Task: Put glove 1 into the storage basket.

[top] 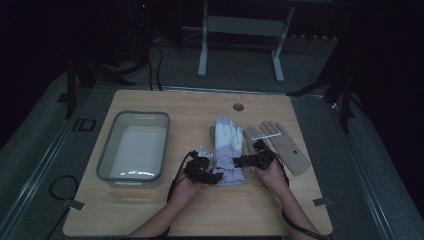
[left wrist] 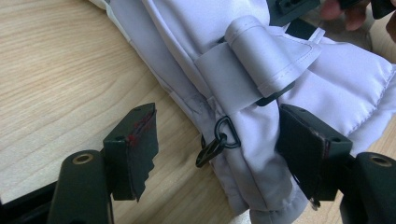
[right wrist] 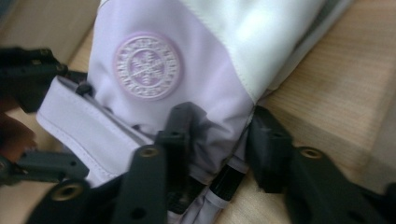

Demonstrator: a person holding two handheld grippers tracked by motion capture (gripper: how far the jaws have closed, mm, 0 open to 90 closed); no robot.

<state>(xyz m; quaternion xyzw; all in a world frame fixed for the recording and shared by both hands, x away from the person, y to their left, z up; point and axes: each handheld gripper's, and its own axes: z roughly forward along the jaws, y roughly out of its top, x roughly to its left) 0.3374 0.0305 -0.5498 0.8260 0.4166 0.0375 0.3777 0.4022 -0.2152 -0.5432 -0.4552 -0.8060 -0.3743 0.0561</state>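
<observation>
A padded white and lilac glove (top: 228,142) lies flat on the wooden table (top: 150,210), fingers pointing away from me. My left gripper (top: 204,167) is at the left side of its cuff. In the left gripper view the left gripper (left wrist: 215,112) stands open: one jaw rests on the table, the other lies on the cuff, and a black ring and clip (left wrist: 217,140) sit between them. My right gripper (top: 245,161) is at the cuff's right side. In the right gripper view the right gripper (right wrist: 222,114) is shut on bunched lilac fabric below the glove's round badge (right wrist: 147,65).
A grey plastic tub (top: 107,150) stands at the table's left. A flat beige glove (top: 282,145) with a white strip on it lies just right of the white glove. A round hole (top: 238,107) sits near the table's far edge. A metal frame (top: 202,50) stands on the floor beyond.
</observation>
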